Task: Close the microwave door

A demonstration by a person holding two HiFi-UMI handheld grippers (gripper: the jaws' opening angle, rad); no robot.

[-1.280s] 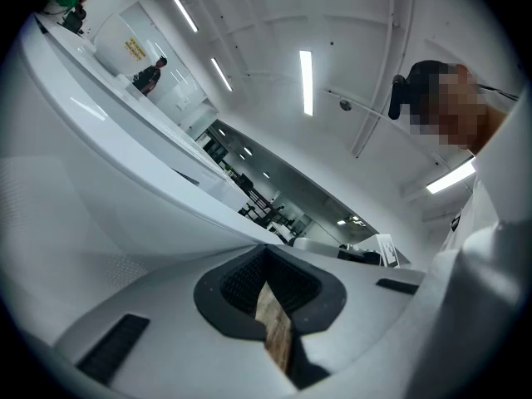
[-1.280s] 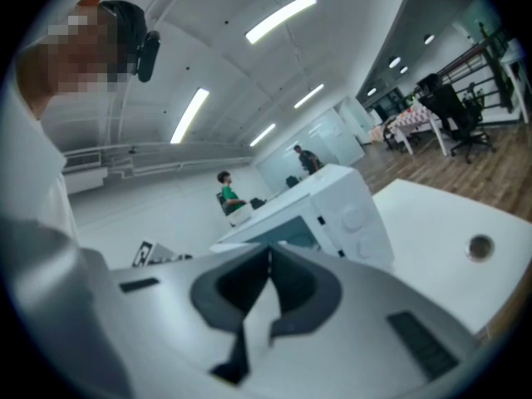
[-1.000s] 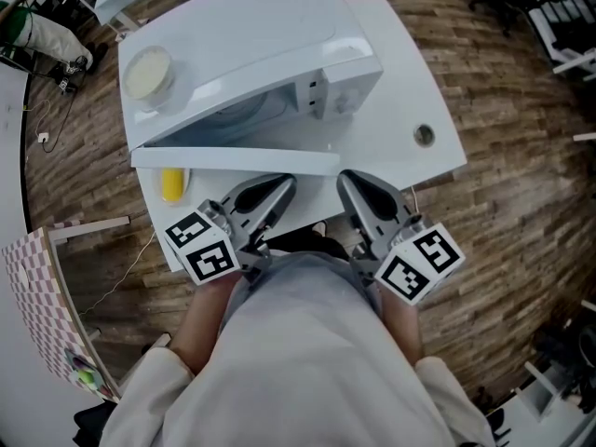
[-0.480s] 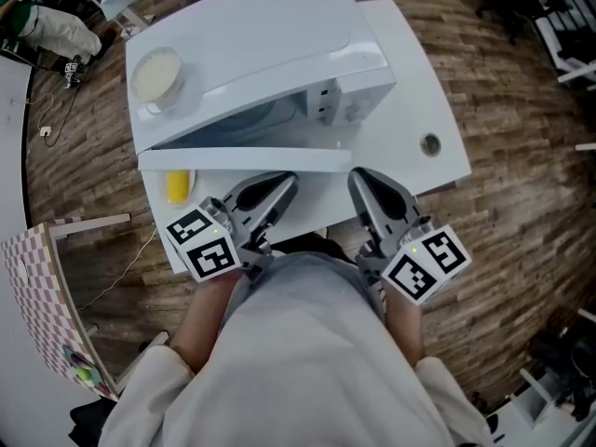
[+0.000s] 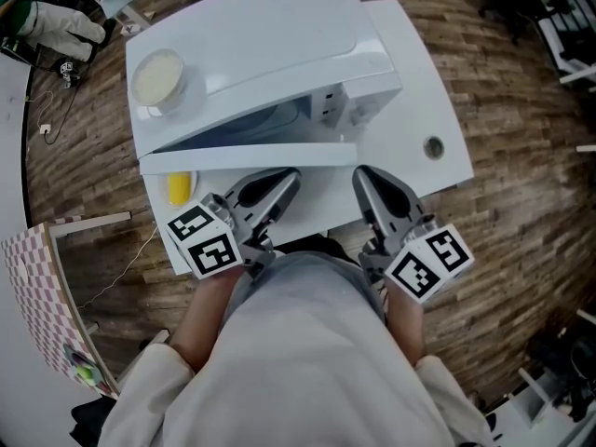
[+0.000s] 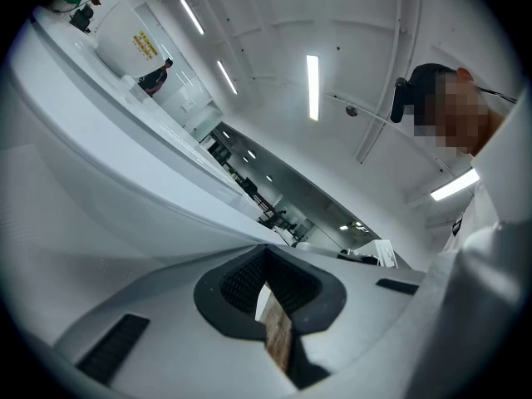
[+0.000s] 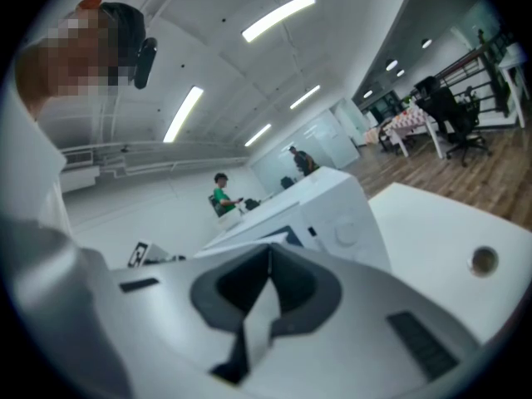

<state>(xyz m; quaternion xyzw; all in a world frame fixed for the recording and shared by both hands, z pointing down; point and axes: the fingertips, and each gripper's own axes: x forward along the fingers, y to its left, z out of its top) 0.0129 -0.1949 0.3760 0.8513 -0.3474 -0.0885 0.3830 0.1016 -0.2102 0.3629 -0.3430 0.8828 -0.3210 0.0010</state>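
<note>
The white microwave (image 5: 270, 45) sits on a white table (image 5: 438, 101). Its door (image 5: 251, 157) stands open, its top edge a white strip in front of the cavity, with a wider gap at the right. Both grippers are held close to my body, just short of the door. My left gripper (image 5: 284, 180) points at the door's middle, jaws shut on nothing. The right gripper (image 5: 365, 177) is below the door's right end, also shut and empty. The left gripper view shows the left gripper (image 6: 266, 254) under the white door (image 6: 125, 156). The right gripper view shows the right gripper (image 7: 270, 254) before the microwave (image 7: 332, 210).
A round white bowl (image 5: 155, 75) rests on the microwave's top at the left. A yellow object (image 5: 178, 188) lies on the table under the door's left end. A cable hole (image 5: 432, 146) is in the table at the right. Wooden floor surrounds the table.
The right gripper has drifted a little to the right and both tips sit slightly nearer the door. The door's opening looks the same.
</note>
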